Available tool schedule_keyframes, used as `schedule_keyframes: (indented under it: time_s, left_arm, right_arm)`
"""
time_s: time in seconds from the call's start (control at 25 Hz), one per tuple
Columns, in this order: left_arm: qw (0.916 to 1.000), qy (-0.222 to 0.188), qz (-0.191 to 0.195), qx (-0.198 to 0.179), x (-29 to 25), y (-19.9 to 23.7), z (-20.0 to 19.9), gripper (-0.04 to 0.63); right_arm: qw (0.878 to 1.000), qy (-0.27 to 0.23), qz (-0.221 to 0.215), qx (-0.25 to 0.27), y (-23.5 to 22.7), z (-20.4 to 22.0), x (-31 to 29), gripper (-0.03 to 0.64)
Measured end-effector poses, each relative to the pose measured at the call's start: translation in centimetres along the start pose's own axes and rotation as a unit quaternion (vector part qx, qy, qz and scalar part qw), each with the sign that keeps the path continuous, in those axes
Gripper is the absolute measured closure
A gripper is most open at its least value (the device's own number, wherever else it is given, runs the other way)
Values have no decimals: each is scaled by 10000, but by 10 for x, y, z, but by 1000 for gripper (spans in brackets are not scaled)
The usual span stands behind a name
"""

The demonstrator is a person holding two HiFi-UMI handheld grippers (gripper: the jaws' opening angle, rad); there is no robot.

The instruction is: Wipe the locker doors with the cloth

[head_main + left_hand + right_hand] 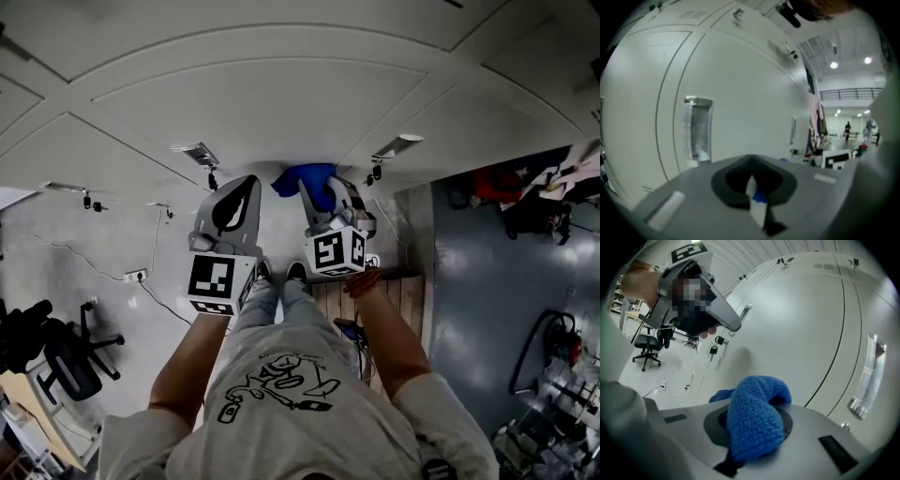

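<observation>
White locker doors fill the wall in front of me. My right gripper is shut on a blue knitted cloth, which bulges over its jaws close to a door; whether it touches the door I cannot tell. A little left of it, my left gripper is held up, its jaws closed with only a thin slit between them and nothing held. It faces a door with a clear recessed handle. The left gripper also shows in the right gripper view.
Metal handles with small hanging locks stick out from the doors. A black office chair stands at the left, a wooden board lies by my right foot, and equipment with a hose is at the right.
</observation>
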State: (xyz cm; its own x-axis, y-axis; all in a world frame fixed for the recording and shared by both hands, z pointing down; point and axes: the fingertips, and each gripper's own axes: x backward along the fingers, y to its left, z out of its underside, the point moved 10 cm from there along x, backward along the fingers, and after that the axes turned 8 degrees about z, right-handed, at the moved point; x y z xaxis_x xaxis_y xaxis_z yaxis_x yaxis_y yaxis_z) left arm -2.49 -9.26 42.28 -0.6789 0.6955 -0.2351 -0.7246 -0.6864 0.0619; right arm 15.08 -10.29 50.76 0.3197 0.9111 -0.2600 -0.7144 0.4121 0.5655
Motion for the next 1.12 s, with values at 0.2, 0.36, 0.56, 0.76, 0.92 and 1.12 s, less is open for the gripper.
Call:
schedule_keyframes:
  time_s: [0.2, 0.36, 0.56, 0.76, 0.92, 1.12]
  left_arm:
    - [9999, -130, 21, -94, 3, -7, -26, 592]
    - [9990, -373, 3, -231, 8, -6, -53, 592]
    - [9968, -661, -30, -440, 19, -5, -84, 592]
    - [9945, -872, -12, -586, 33, -6, -109, 592]
    - [9917, -1070, -43, -707, 43, -6, -122, 592]
    - [9895, -1230, -79, -761, 54, -4, -134, 592]
  right_arm:
    - [9993, -337, 120, 116, -31, -40, 21, 594]
    - [9974, -659, 287, 74, -62, -80, 36, 594]
    - [9926, -1019, 637, 198, -93, -129, 55, 594]
    - [9873, -1355, 812, 175, -114, -166, 67, 594]
    - [9795, -1803, 893, 74, -129, -191, 74, 594]
    - [9746, -1999, 1003, -74, -146, -215, 81, 594]
